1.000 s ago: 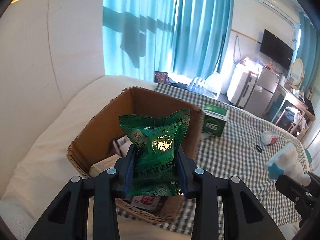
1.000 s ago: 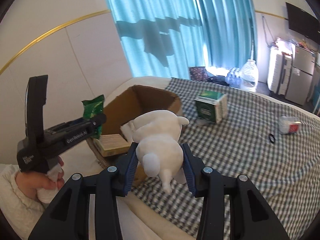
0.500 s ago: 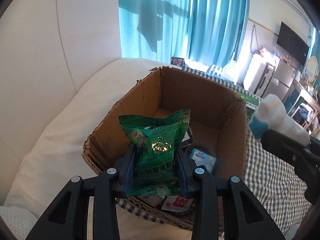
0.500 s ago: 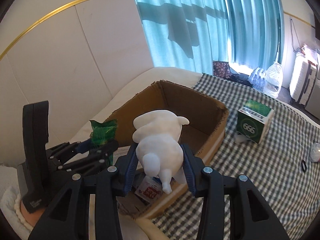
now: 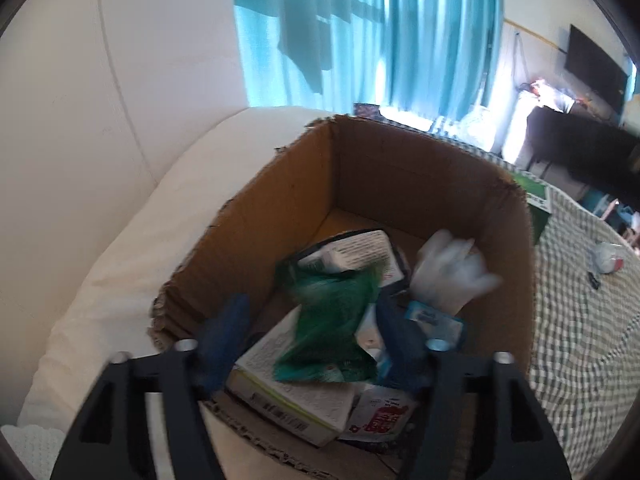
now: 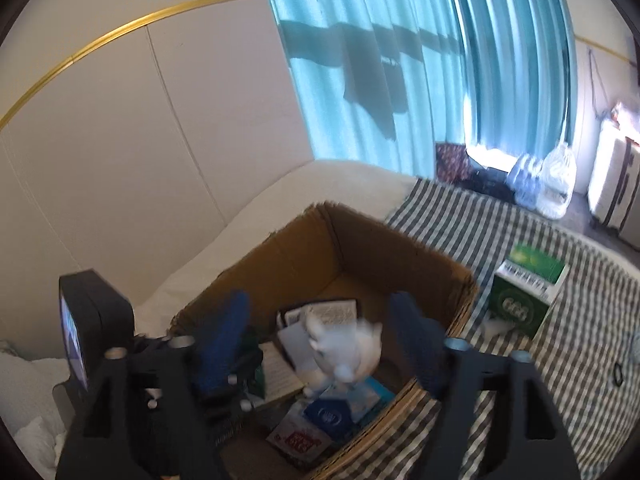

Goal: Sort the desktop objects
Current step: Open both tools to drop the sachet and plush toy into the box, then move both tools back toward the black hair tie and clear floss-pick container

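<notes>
A brown cardboard box (image 5: 400,176) sits on the bed and holds several packets and cartons. My left gripper (image 5: 312,336) is open above its near edge; the green foil packet (image 5: 332,328) is blurred, loose between the blue pads, over the box contents. My right gripper (image 6: 320,336) is open over the box (image 6: 304,256); the white plush toy (image 6: 344,354) is blurred and free between the pads, inside the box. The toy also shows in the left wrist view (image 5: 448,276). The left gripper's body (image 6: 92,332) shows at lower left of the right wrist view.
A green and white carton marked 666 (image 6: 524,300) stands on the checked cloth (image 6: 580,360) right of the box. A small white and red object (image 5: 606,258) and a black ring (image 6: 618,374) lie further right. White bedding (image 5: 140,248) lies left of the box.
Both grippers have opened. The green packet and the white plush toy have left the pads and dropped into the box. Both grippers moved closer over the box.
</notes>
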